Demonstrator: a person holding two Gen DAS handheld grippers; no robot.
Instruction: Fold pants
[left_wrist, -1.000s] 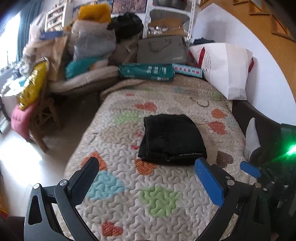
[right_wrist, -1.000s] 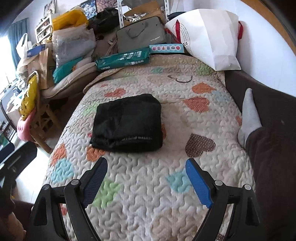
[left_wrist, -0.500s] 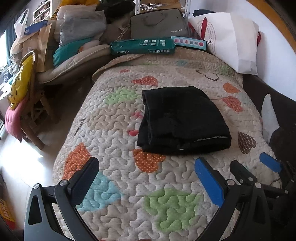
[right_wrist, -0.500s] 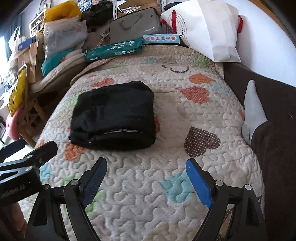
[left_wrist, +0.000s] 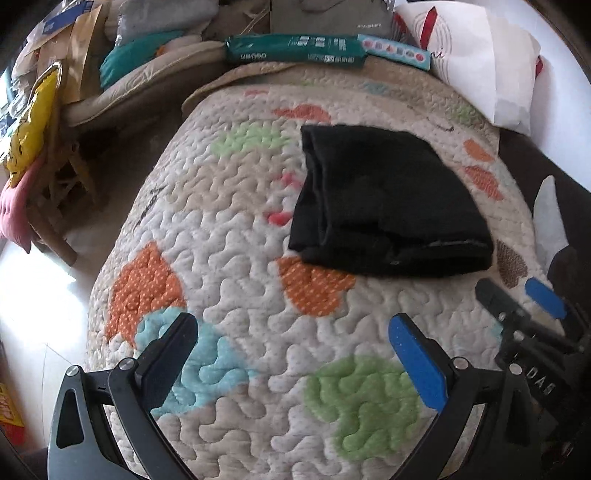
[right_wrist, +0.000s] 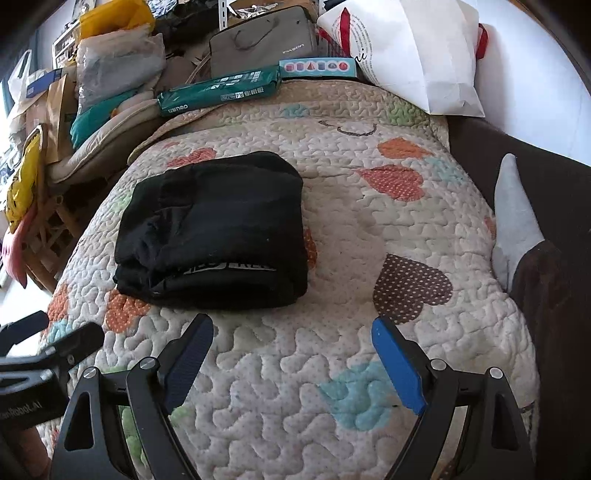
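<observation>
Black pants (left_wrist: 388, 201), already folded into a compact thick rectangle, lying flat on the quilted bed cover (left_wrist: 258, 280) with its coloured heart patches. Roughly at the middle of the bed, stacked layers showing along the near edge and the left side, a pale printed band visible on the near edge in the right wrist view (right_wrist: 216, 229).

Left tongs (left_wrist: 291, 343) wide open, empty, hanging over the quilt short of the pants; bundle ahead and to the right of the gap between the fingers, well apart from both pads. Right tongs (right_wrist: 291, 341) likewise spread wide, gripping nothing, just short of the bundle's near edge; pants ahead and slightly left, the dark left finger (right_wrist: 188, 358) near the fold but not touching. Right tongs also seen at the right edge of the left wrist view (left_wrist: 517, 299).

At the far end of the bed: a green packet (right_wrist: 219, 90), a grey bag (right_wrist: 264, 42), a white paper bag (right_wrist: 413, 55). On the right, a socked foot (right_wrist: 515, 218) beside the quilt.
</observation>
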